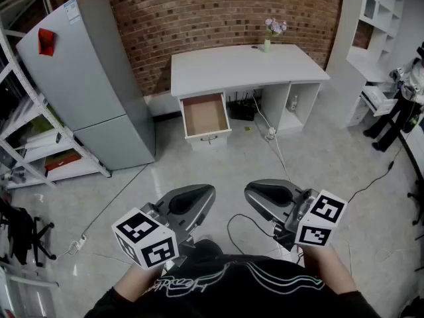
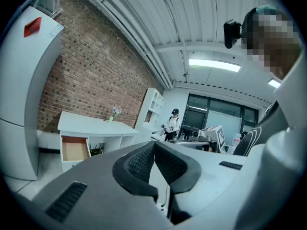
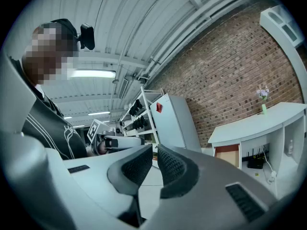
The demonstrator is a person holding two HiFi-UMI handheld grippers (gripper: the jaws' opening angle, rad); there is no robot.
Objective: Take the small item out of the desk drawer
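Grey polished floor (image 1: 119,177) fills most of the head view of a brick-walled room. Nearest, low in the view, a person holds the left hand-held gripper (image 1: 202,196) and the right hand-held gripper (image 1: 258,196) side by side, close to the body. Both have their jaws pressed together, with nothing between them. Well beyond them, across the floor, a white bench (image 1: 218,68) stands against the brick wall (image 1: 199,5). Its left drawer (image 1: 205,114) is pulled open and shows a bare brown bottom; no small item can be made out in it from here. Such an item is probably light and easily knocked aside, so a gentle pinch across its middle would suit. A tall grey fridge (image 1: 86,78) stands left of the bench.
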